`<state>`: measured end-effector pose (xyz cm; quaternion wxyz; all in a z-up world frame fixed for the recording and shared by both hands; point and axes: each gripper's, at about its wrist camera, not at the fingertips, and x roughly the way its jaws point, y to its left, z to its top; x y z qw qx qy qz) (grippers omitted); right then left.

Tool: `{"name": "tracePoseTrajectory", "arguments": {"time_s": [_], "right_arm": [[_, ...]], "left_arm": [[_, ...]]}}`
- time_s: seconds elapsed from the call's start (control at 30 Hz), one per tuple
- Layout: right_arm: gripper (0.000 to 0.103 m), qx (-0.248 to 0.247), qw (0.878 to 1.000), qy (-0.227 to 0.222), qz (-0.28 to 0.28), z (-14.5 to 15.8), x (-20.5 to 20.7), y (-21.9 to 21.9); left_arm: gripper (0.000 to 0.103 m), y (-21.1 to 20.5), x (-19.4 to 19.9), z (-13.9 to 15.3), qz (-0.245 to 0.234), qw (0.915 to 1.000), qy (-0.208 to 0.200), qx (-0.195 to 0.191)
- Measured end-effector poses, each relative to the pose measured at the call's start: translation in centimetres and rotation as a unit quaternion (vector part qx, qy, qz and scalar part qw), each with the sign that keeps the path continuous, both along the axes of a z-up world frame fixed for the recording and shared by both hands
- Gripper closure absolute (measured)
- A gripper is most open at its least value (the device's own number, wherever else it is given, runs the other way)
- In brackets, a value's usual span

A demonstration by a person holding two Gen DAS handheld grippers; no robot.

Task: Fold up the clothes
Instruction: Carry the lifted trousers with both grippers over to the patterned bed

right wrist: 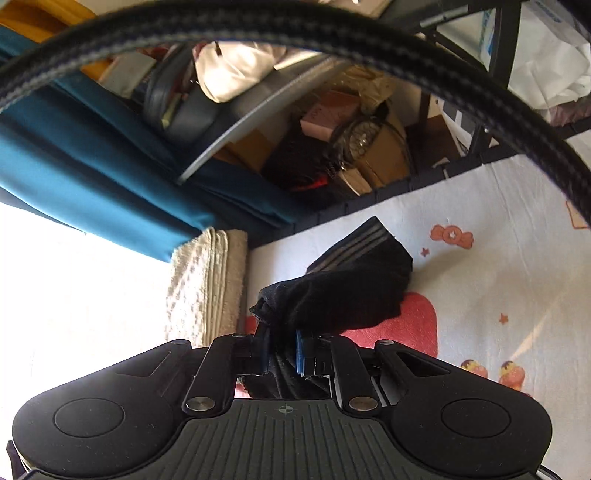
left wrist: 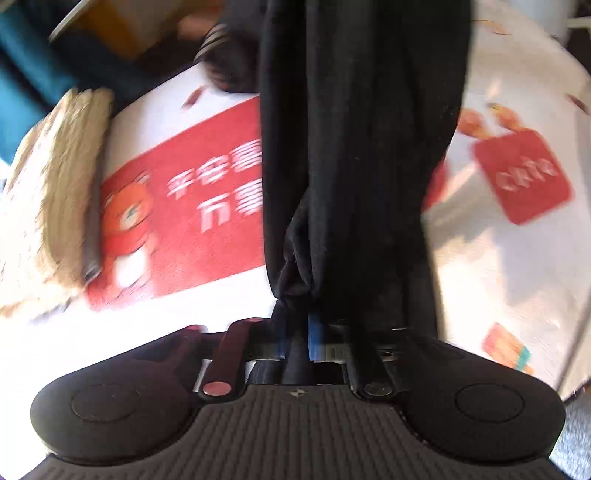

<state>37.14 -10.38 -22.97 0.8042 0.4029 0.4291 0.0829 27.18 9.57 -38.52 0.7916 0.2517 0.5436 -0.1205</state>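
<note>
A black garment (left wrist: pixel 354 147) with grey stripes at its far end hangs taut over the printed cloth. My left gripper (left wrist: pixel 295 325) is shut on a bunched fold of it, the blue pads (left wrist: pixel 314 332) pinching the fabric. In the right wrist view the same black garment (right wrist: pixel 351 295) lifts off the surface, its striped end (right wrist: pixel 362 240) still lying on the cloth. My right gripper (right wrist: pixel 282 343) is shut on another bunched edge, the fabric squeezed between its blue pads (right wrist: pixel 300 350).
A white cloth with red cartoon prints (left wrist: pixel 192 206) covers the surface. Folded beige towels (left wrist: pixel 55 177) (right wrist: pixel 207 280) lie at its left. Teal fabric (right wrist: pixel 92 162) and cluttered boxes (right wrist: pixel 369 158) stand beyond the far edge. A black braided cable (right wrist: pixel 332 33) arcs close to the right camera.
</note>
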Motion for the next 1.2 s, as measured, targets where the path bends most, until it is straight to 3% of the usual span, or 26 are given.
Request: {"name": "tracePoseTrajectory", "arguments": {"time_s": [0.17, 0.33, 0.47, 0.6, 0.73, 0.87, 0.93, 1.1, 1.17, 1.2], "right_arm": [[0.092, -0.019, 1.0, -0.004, -0.007, 1.4, -0.7, -1.0], [0.092, -0.025, 0.999, 0.009, -0.026, 2.6, -1.5, -2.1], [0.092, -0.027, 0.999, 0.006, -0.024, 5.0, -2.7, -2.5], [0.092, -0.019, 0.999, -0.031, -0.025, 8.7, -4.6, -3.1], [0.092, -0.012, 0.995, -0.088, -0.05, 13.4, -7.2, -4.0], [0.092, -0.023, 0.986, -0.138, -0.089, 17.9, -10.4, -5.1], [0.092, -0.035, 0.981, -0.159, -0.107, 19.9, -12.3, -5.6], [0.092, -0.071, 0.969, -0.172, -0.163, 23.2, -18.0, -6.2], [0.092, -0.087, 0.963, -0.17, -0.189, 23.7, -20.4, -6.3], [0.092, -0.092, 0.961, -0.168, -0.199, 23.7, -21.6, -6.3]], "left_arm": [[0.094, 3.0, 1.4, 5.5, 0.117, 0.9905, -0.03, -0.065], [0.094, 5.5, 1.4, 14.6, 0.16, 0.9729, -0.105, -0.13], [0.094, 6.2, 0.7, 23.9, 0.129, 0.9518, -0.2, -0.193], [0.094, 6.1, -0.7, 32.3, 0.08, 0.9215, -0.287, -0.249], [0.094, 5.4, -2.4, 37.9, 0.019, 0.8921, -0.343, -0.294], [0.094, 5.0, -3.6, 40.4, -0.022, 0.8655, -0.355, -0.353], [0.094, 4.5, -4.1, 40.8, -0.04, 0.8577, -0.345, -0.379], [0.094, 2.7, -5.3, 39.5, -0.086, 0.8455, -0.306, -0.429], [0.094, 1.6, -6.0, 38.7, -0.103, 0.8463, -0.293, -0.433], [0.094, 0.8, -6.5, 38.1, -0.111, 0.8511, -0.28, -0.43]]}}
